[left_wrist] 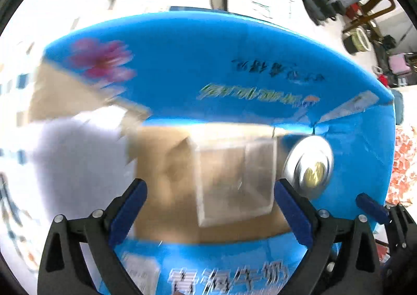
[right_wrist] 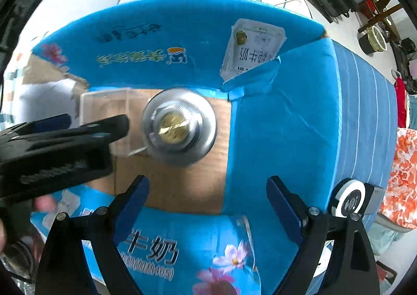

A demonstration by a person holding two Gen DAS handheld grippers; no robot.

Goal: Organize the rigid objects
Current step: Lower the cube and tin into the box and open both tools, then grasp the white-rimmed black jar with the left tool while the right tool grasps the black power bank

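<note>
Left wrist view: the left gripper [left_wrist: 208, 206] has its fingers spread apart, holding nothing, above an open blue cardboard box [left_wrist: 182, 65]. A clear plastic container [left_wrist: 234, 177] stands on the brown box floor between and just ahead of the fingertips; contact with the pads cannot be confirmed, as the frame is blurred. A round silver object with a gold centre [left_wrist: 310, 164] lies just beside the container, on its right.

Right wrist view: the right gripper [right_wrist: 207, 203] is likewise spread apart and empty, positioned above the box floor. The silver object [right_wrist: 178, 125] sits ahead of it, touching or just beside the clear container [right_wrist: 104, 104]. The left gripper [right_wrist: 78, 133] enters from the left, over the container. A round white-rimmed device [right_wrist: 350, 202] rests near the right finger, outside the box wall [right_wrist: 286, 138].
</note>
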